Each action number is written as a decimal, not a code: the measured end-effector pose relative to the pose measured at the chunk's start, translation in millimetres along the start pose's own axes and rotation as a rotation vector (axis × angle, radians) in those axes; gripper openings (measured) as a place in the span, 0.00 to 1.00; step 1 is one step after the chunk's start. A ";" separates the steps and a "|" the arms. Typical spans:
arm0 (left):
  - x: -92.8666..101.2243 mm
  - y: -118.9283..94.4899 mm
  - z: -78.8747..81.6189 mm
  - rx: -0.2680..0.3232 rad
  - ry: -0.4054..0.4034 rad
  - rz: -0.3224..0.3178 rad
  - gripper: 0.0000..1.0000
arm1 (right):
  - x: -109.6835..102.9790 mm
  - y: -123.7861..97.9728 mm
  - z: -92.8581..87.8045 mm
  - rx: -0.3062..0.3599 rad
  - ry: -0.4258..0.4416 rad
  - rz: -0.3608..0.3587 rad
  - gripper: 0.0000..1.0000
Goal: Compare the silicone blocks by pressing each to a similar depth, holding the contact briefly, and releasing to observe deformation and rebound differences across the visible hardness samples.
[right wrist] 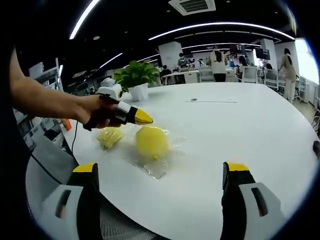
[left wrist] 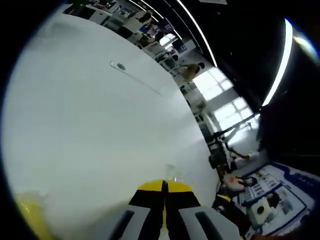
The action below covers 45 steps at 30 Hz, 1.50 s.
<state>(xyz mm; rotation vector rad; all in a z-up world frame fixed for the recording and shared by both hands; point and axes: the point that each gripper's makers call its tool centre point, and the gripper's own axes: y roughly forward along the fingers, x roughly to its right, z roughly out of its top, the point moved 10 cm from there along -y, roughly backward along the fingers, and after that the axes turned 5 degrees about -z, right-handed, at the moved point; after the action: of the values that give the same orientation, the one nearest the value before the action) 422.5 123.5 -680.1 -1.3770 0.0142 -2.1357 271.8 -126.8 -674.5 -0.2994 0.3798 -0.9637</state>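
Right gripper view shows two yellow blocks (right wrist: 150, 141) between its released hand-held gripper (right wrist: 160, 172); the left hand-held gripper (left wrist: 165, 192) is clenched.

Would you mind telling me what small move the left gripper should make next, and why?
Probably lower the left gripper onto the larger yellow block. In the right gripper view its closed yellow tips hover just above that wrapped block, not pressing it, so the press looks not yet begun. The smaller yellow block lies beside it, and the right gripper hangs open, away from both.
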 end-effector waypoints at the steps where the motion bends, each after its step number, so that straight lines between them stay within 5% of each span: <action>1: 4.2 0.1 1.9 0.002 0.023 -0.006 0.00 | -0.8 -0.7 0.1 0.001 0.003 0.000 0.96; 9: 27.4 -0.9 10.9 0.000 0.148 -0.033 0.00 | -9.1 -5.1 4.2 0.014 0.004 -0.011 0.96; 18: 48.5 -8.6 12.9 -0.043 0.423 -0.078 0.00 | -12.9 -10.6 5.8 0.031 0.004 -0.018 0.96; 24: 67.1 -13.6 19.2 -0.049 0.536 -0.073 0.00 | -15.0 -10.9 7.4 0.039 0.004 -0.018 0.96; 45: 123.9 -36.5 51.6 0.031 0.611 -0.168 0.00 | -9.2 -13.6 22.9 0.065 -0.019 -0.036 0.96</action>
<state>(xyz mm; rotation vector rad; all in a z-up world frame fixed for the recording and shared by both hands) 412.5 109.4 -542.2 -0.6811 0.1078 -2.6062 267.2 -124.6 -646.8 -0.2569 0.3257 -1.0063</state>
